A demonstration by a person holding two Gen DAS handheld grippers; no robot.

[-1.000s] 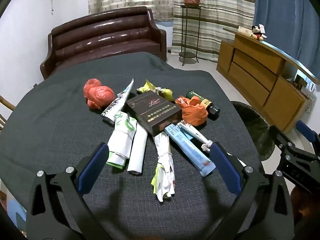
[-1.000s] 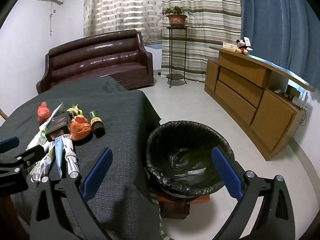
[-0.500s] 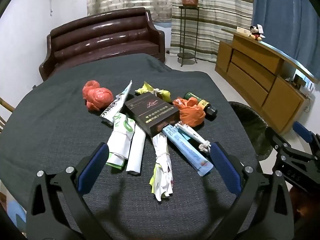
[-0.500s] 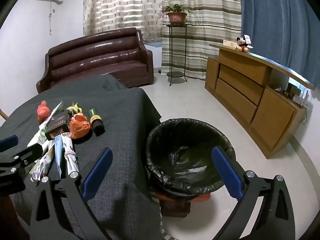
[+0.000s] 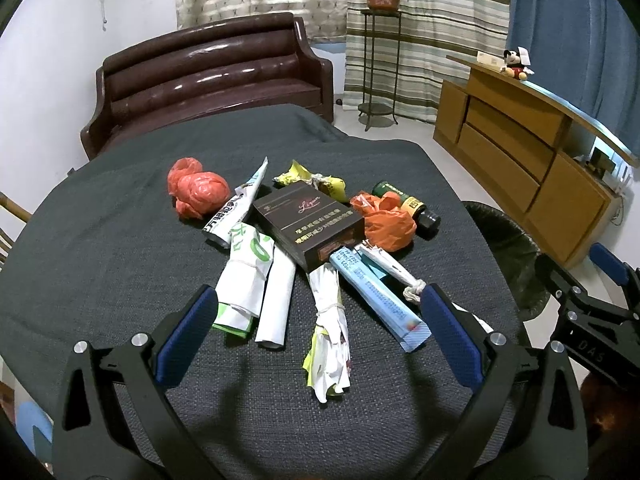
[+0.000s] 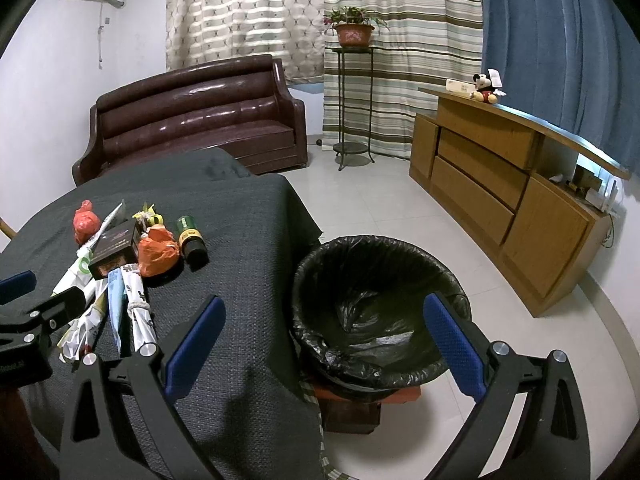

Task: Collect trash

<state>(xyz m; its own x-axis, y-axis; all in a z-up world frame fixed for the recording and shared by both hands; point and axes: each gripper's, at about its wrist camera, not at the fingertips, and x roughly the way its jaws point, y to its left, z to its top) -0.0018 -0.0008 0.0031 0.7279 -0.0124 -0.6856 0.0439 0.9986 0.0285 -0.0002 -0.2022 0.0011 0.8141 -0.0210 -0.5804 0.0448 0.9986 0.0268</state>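
- The left gripper (image 5: 318, 328) hangs above the near part of the dark grey cloth-covered table (image 5: 100, 240), blue-padded jaws spread wide and empty.
- Just ahead at 12 o'clock lies a knotted white paper wrapper with a yellow-green end (image 5: 330, 336); a light blue flat carton (image 5: 378, 300) lies at 1 o'clock and rolled white-and-green paper packets (image 5: 248, 276) at 11 o'clock.
- Beyond them sits a dark brown rectangular box (image 5: 308, 222), with a crumpled orange plastic bag (image 5: 386, 224) and a dark glass bottle with a green-yellow label (image 5: 408, 206) toward 1 o'clock, and a red plastic bundle (image 5: 198, 192) toward 11 o'clock.
- The right gripper (image 6: 324, 336), also wide apart and empty, spans the table's edge and the round bin lined with black plastic (image 6: 380, 304) on the floor.
- A brown leather sofa (image 6: 192, 120) stands at the far wall.
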